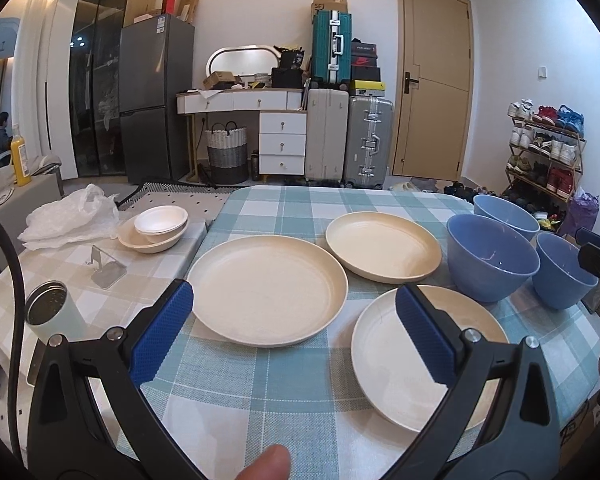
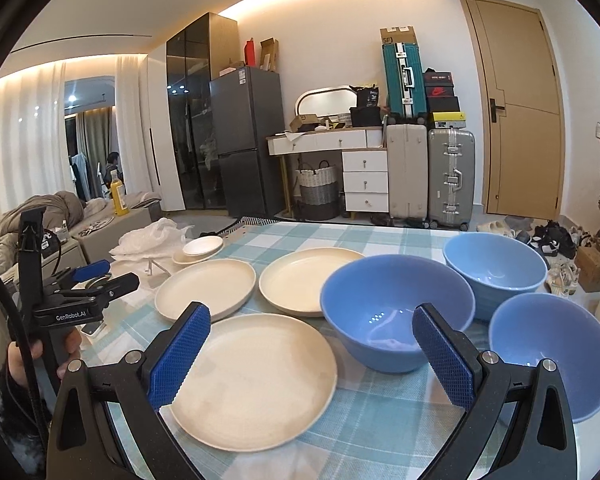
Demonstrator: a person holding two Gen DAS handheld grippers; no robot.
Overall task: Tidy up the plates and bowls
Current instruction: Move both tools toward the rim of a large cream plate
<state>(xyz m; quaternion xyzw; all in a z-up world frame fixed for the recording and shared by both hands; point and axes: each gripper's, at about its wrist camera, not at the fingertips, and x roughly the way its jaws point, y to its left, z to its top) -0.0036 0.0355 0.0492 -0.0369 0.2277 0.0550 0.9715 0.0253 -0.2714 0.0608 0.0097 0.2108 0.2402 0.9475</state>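
Three cream plates lie on the checked tablecloth: one at the left [image 1: 267, 294] [image 2: 206, 292], one behind it [image 1: 383, 246] [image 2: 310, 280], one nearest me [image 1: 384, 356] [image 2: 256, 380]. Three blue bowls stand to the right: a middle one [image 1: 492, 262] [image 2: 396, 310], a far one [image 1: 506, 210] [image 2: 496, 264], a right one [image 1: 562, 270] [image 2: 556, 354]. My left gripper [image 1: 294, 332] is open and empty above the table's near edge; it also shows in the right wrist view [image 2: 90, 276]. My right gripper [image 2: 312, 352] is open and empty, above the nearest plate and middle bowl.
A lower side table at the left holds two stacked small cream bowls [image 1: 156, 226], a white plastic bag [image 1: 72, 216], a phone stand [image 1: 106, 268] and an open steel cup [image 1: 50, 308]. Furniture, suitcases and a shoe rack [image 1: 544, 148] stand beyond the table.
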